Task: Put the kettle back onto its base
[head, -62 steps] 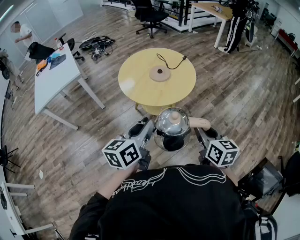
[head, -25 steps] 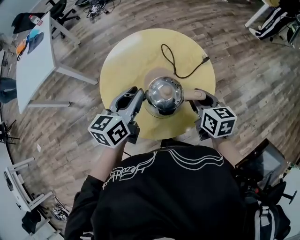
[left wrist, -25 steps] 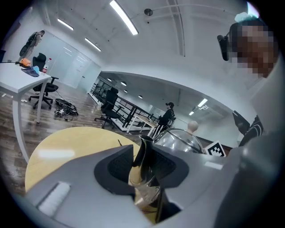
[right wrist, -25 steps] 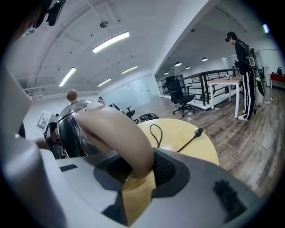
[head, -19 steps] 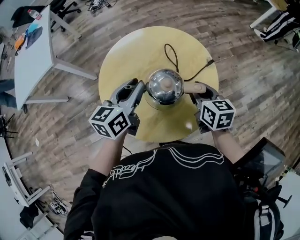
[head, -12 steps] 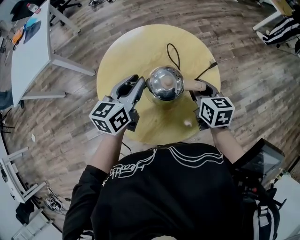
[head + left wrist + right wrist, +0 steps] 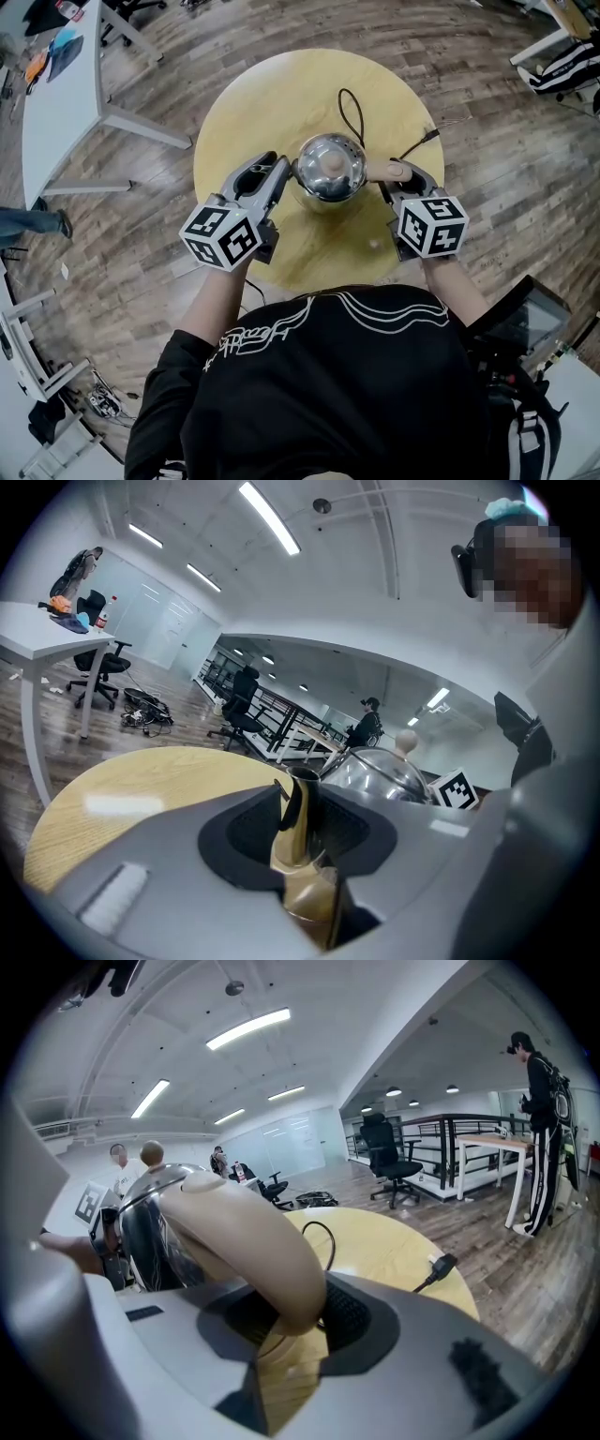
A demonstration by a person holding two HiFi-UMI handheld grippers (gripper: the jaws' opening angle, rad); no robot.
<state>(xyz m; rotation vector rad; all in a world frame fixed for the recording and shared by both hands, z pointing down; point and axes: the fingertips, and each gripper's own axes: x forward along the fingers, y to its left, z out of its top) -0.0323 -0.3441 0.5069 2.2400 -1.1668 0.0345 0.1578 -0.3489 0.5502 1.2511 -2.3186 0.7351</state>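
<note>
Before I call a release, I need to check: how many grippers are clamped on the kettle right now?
2. The left gripper is shut on the kettle's gold spout; the right gripper is shut on its beige handle. Neither grip is hidden.

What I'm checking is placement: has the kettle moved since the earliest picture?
Yes. Against the table, the kettle went from outside the near edge to the middle, where the base lay bare.

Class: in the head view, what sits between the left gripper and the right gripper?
In the head view, a shiny round steel kettle: left gripper grips its gold spout, right gripper its beige handle.
</note>
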